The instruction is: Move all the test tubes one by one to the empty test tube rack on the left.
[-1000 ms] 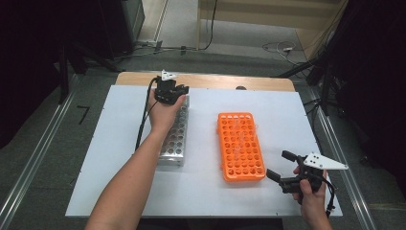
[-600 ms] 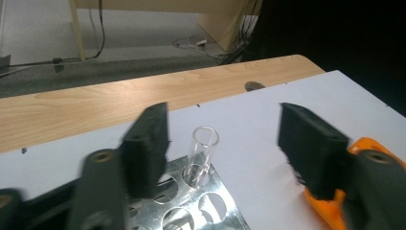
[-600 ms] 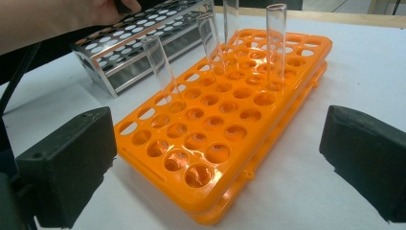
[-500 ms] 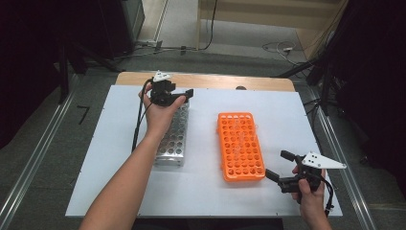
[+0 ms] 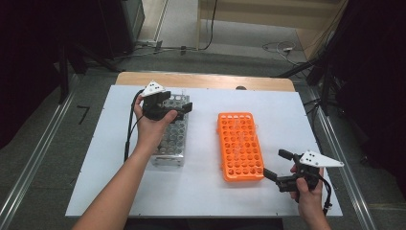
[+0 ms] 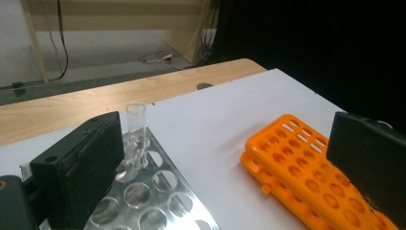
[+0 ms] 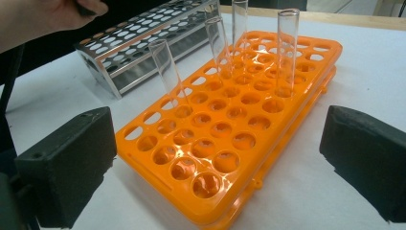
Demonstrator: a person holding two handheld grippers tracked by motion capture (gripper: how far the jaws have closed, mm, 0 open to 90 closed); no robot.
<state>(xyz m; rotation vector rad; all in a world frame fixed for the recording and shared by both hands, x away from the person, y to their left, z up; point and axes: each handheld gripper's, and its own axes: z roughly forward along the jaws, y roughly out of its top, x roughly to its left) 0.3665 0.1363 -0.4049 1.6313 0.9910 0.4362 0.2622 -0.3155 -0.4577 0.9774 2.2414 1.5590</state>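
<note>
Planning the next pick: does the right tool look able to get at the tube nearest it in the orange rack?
Probably yes: the right tool is open, facing the orange rack, and nothing stands before the nearest tube.

readable text: none | labels: none | brands: none | numbers: none | signs: none

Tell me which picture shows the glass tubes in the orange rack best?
The right gripper view: four clear tubes stand upright in the orange rack, close and sharp. In the high view the rack is small and its tubes are only faint glints. The left gripper view shows part of the rack, with no tubes visible there.
</note>
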